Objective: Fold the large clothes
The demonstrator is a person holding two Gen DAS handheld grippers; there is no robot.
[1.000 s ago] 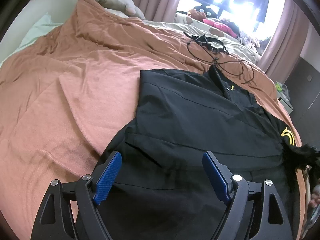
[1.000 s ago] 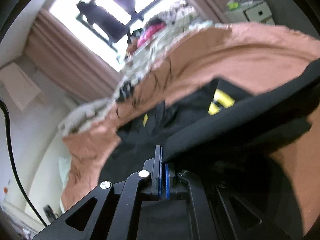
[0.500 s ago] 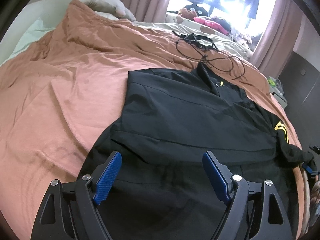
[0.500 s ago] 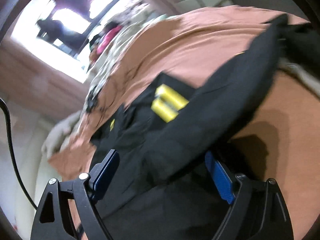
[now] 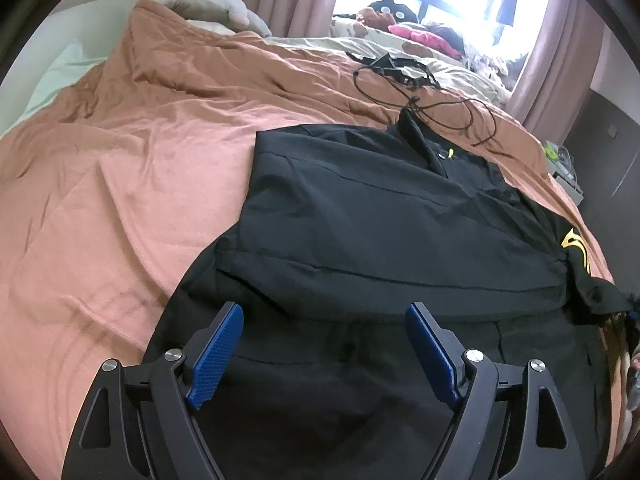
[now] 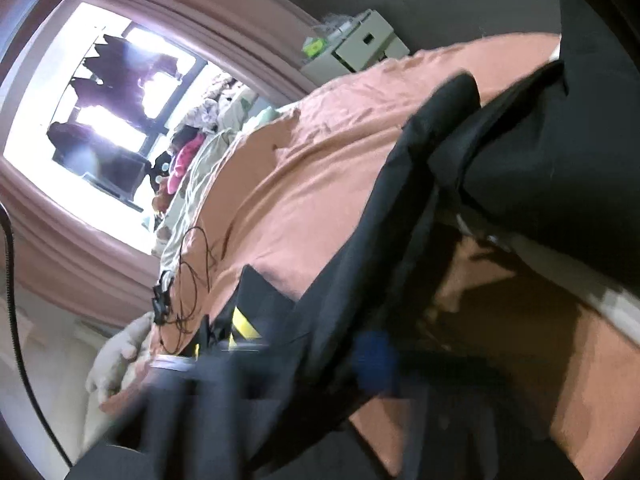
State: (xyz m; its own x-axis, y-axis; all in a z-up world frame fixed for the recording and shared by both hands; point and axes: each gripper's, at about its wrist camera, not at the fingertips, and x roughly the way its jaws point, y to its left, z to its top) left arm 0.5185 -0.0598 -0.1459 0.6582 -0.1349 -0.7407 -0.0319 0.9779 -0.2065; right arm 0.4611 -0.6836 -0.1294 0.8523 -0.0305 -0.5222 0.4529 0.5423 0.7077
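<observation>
A black shirt with yellow marks lies flat on the brown blanket. Its left side is folded in over the body. My left gripper hovers open over the shirt's lower part, with nothing between its blue pads. The right wrist view is rolled and blurred. There the black sleeve runs as a long strip down into my right gripper, whose jaws are closing on it. One blue pad shows against the cloth. In the left wrist view the sleeve end is bunched at the shirt's right edge.
A black cable with a small device lies on the blanket beyond the collar. Pillows and soft toys sit by the bright window. A white drawer unit stands beside the bed. A person's dark clothing fills the right.
My right gripper let go of the sleeve, opened wide, shifted and rolled, and has closed on the sleeve again. The sleeve now lies nearer the shirt's right edge. My left gripper stays put.
</observation>
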